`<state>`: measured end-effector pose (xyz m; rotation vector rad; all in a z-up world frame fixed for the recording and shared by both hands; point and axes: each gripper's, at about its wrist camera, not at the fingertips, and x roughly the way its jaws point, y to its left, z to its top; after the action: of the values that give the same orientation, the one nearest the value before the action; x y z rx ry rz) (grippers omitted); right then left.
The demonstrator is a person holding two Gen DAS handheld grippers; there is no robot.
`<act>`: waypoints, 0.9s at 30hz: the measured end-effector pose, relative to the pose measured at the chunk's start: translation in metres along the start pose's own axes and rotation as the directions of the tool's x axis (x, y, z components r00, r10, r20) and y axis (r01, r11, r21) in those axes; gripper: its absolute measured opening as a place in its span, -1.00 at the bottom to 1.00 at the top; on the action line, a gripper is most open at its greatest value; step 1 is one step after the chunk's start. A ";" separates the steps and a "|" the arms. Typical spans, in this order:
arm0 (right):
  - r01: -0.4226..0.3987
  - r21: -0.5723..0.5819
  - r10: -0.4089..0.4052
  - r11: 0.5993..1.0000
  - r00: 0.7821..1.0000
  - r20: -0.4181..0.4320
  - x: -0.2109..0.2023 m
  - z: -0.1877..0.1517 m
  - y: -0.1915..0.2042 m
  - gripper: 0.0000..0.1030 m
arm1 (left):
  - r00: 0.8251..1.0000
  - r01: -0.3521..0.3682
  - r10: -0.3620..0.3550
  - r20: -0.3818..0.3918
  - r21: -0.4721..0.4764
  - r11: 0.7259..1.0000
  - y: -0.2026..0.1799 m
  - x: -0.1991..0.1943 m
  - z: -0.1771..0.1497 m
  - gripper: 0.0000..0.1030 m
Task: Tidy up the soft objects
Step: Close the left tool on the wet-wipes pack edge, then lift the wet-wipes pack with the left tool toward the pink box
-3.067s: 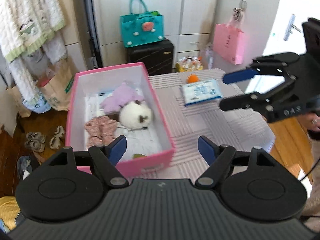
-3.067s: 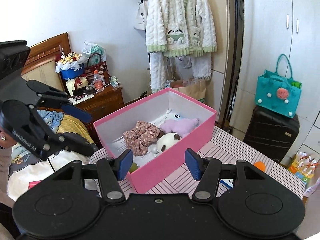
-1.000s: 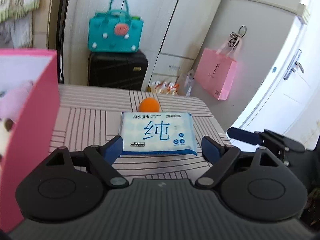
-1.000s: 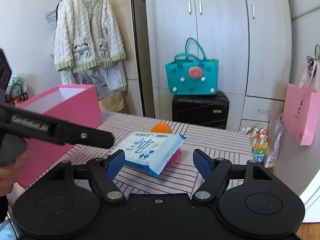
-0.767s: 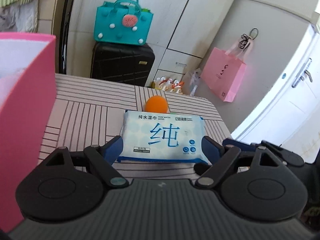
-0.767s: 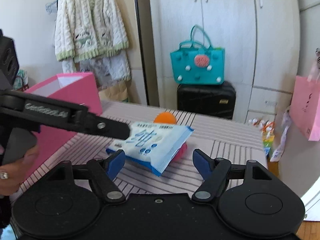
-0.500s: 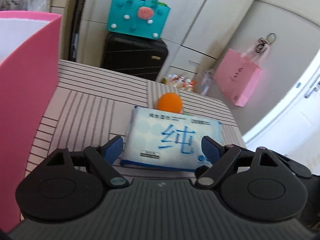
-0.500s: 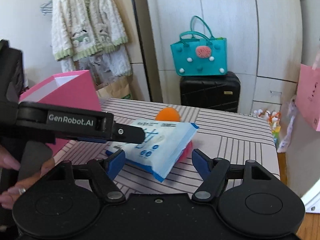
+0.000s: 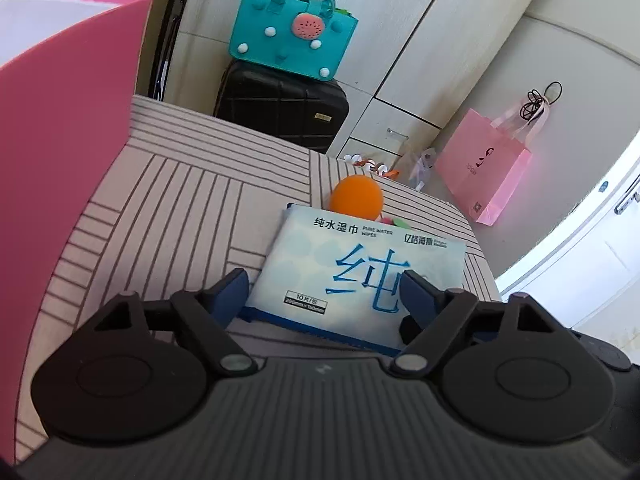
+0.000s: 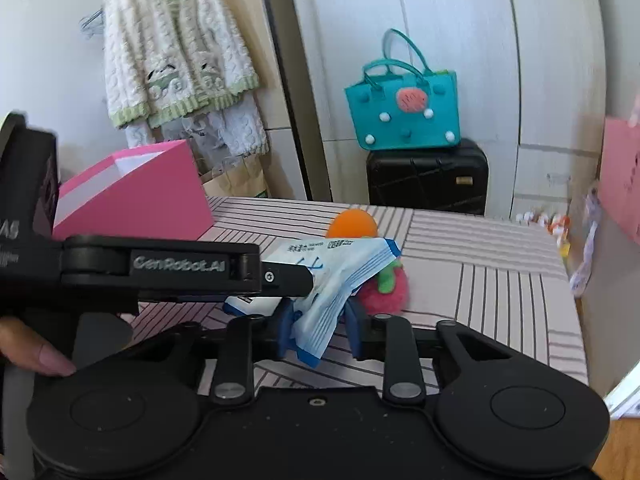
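A light blue pack of wet wipes (image 9: 356, 272) lies on the striped table, tilted up over a red plush strawberry (image 10: 384, 286), with an orange plush ball (image 9: 356, 198) behind it. My left gripper (image 9: 322, 290) is open, its fingers either side of the pack's near edge. My right gripper (image 10: 318, 326) has closed in on the pack's near corner (image 10: 320, 320) and pinches it. The left gripper's finger (image 10: 280, 278) reaches across the pack in the right wrist view. The pink box (image 9: 60, 128) stands at the left.
A teal handbag (image 9: 292, 44) sits on a black suitcase (image 9: 280, 106) behind the table. A pink paper bag (image 9: 484, 166) hangs at the right. A white cardigan (image 10: 176, 60) hangs on the wall. The table's right edge (image 10: 572, 320) is close.
Both grippers moved from the pink box to the wipes pack. In the last half second my right gripper closed on the pack's corner, and the left gripper came closer to it.
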<state>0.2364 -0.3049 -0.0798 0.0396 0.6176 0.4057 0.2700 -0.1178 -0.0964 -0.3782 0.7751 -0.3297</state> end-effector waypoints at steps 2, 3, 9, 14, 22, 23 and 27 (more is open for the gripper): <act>0.012 -0.024 -0.011 1.000 1.000 0.016 -0.005 0.000 0.006 -0.46 | 1.000 0.011 -0.012 -0.009 -0.021 1.000 0.004 -0.003 0.001 0.53; 0.005 -0.023 -0.004 1.000 1.000 0.016 -0.008 0.000 0.006 -0.47 | 1.000 0.015 -0.015 -0.017 -0.030 0.999 0.005 -0.005 0.001 0.53; -0.060 0.035 0.060 0.998 0.998 -0.001 -0.029 -0.003 -0.002 -0.55 | 0.997 0.043 -0.044 -0.064 -0.011 0.999 0.006 -0.019 -0.004 0.53; -0.112 0.100 0.118 0.989 0.992 -0.050 -0.041 -0.014 -0.015 -0.56 | 0.994 0.045 -0.044 -0.100 0.007 0.999 0.006 -0.021 -0.012 0.53; 0.041 0.052 -0.035 0.998 0.992 -0.121 -0.026 -0.028 -0.021 -0.46 | 0.997 -0.002 0.009 -0.078 0.088 0.996 -0.007 -0.021 -0.022 0.52; 0.033 0.057 -0.026 0.998 0.992 -0.123 -0.025 -0.028 -0.022 -0.43 | 0.997 -0.009 0.017 -0.077 0.102 0.995 -0.008 -0.021 -0.023 0.52; 0.035 0.081 -0.024 0.996 0.991 -0.128 -0.022 -0.029 -0.026 -0.16 | 0.995 0.001 0.012 -0.098 0.138 0.990 -0.012 -0.026 -0.027 0.08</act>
<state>0.2128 -0.3392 -0.0948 0.0841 0.7598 0.3560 0.2312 -0.1233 -0.0930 -0.2313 0.8452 -0.3967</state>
